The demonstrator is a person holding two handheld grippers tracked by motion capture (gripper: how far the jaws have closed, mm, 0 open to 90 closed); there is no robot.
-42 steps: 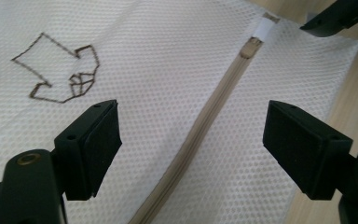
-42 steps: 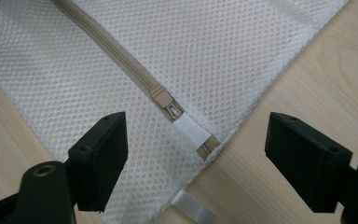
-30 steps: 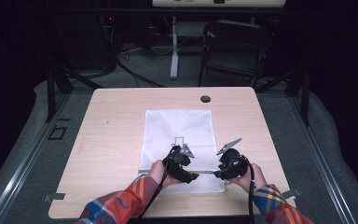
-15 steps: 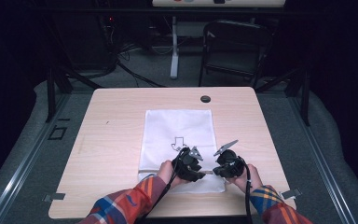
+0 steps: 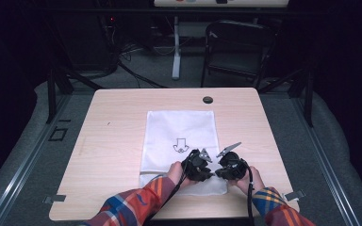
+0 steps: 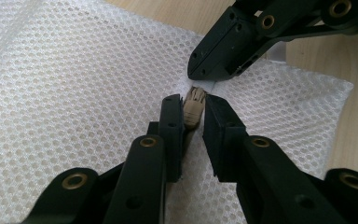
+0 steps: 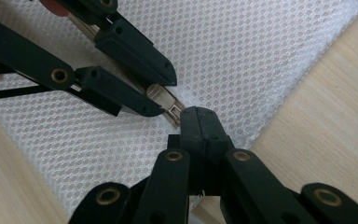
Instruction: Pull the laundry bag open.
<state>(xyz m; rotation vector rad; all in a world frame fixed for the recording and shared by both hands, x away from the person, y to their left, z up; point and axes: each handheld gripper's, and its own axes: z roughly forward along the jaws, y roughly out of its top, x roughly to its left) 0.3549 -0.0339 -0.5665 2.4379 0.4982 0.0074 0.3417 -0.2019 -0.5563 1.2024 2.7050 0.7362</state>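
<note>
A white mesh bag (image 5: 179, 129) lies flat on the wooden table (image 5: 113, 141), with a small arrow print in its middle. At its near edge both grippers meet tip to tip. My left gripper (image 6: 193, 100) has just been closing, and its jaws now pinch the beige zipper pull (image 6: 193, 109) from both sides. My right gripper (image 7: 198, 114) is shut on the bag's edge right beside the pull (image 7: 161, 99). In the high view, the left gripper (image 5: 206, 171) and the right gripper (image 5: 219, 171) sit side by side over the bag's near right corner.
A small black round cap (image 5: 208, 100) sits near the table's far edge. A dark folding chair (image 5: 238, 47) and cables stand on the floor behind the table. Bare wood lies to the left and right of the bag.
My left gripper has slid right along the bag's near edge until it meets the right gripper. Its jaws have narrowed around the zipper pull. The right hand has stayed put.
</note>
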